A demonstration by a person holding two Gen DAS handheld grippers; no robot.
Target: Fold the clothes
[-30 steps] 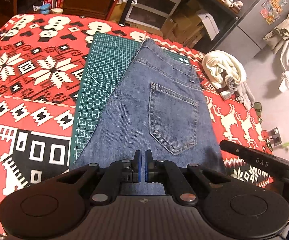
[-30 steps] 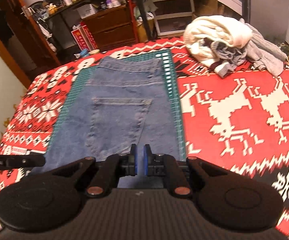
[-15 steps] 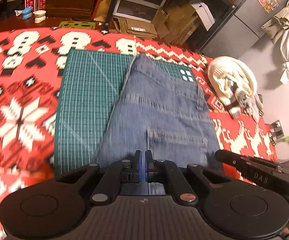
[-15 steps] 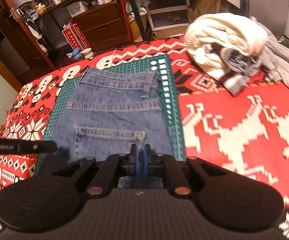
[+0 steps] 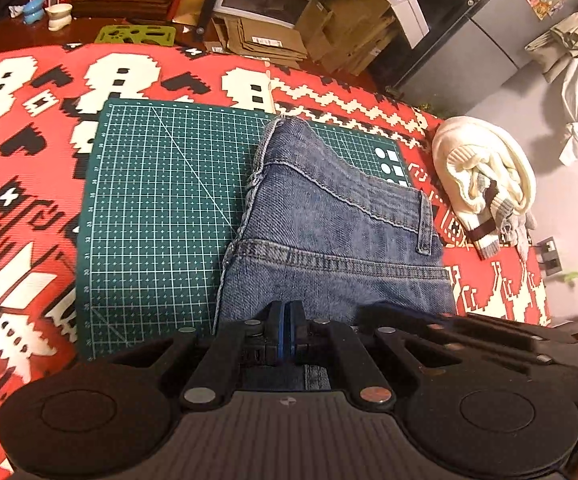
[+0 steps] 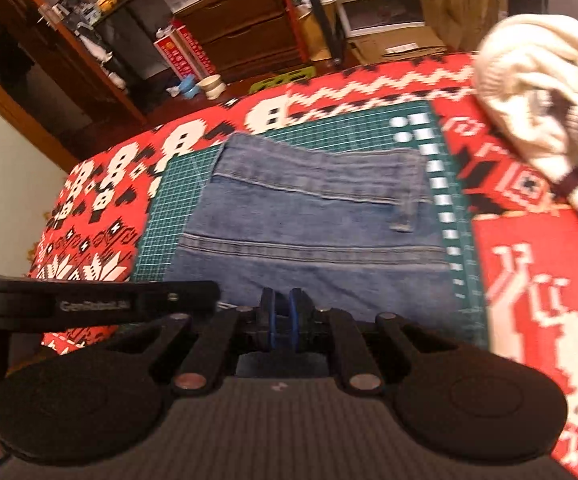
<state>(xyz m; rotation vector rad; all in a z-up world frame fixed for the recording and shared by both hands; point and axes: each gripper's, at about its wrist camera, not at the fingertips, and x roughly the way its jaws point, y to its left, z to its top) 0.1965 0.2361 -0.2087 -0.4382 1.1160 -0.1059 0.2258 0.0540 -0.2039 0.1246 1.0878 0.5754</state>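
Note:
Blue jeans point(image 5: 329, 232) lie on a green cutting mat point(image 5: 161, 208), waistband at the far end. My left gripper point(image 5: 287, 320) is shut over the near part of the jeans, with denim showing just under its fingers. Close on its right is the other gripper's black body point(image 5: 469, 340). In the right wrist view the jeans point(image 6: 309, 220) fill the middle of the mat point(image 6: 169, 216). There my right gripper point(image 6: 283, 320) is shut with denim below it, and the left tool point(image 6: 89, 300) sits at its left. The back pocket is hidden.
A red patterned blanket point(image 5: 29, 120) covers the surface. A heap of cream and grey knitwear point(image 5: 485, 176) lies right of the mat, also in the right wrist view point(image 6: 537, 120). Cardboard boxes point(image 5: 273, 36) and drawers stand beyond the far edge.
Both grippers have travelled forward over the jeans toward the waistband, staying shut. The back pocket, visible a second ago, is now out of sight beneath them.

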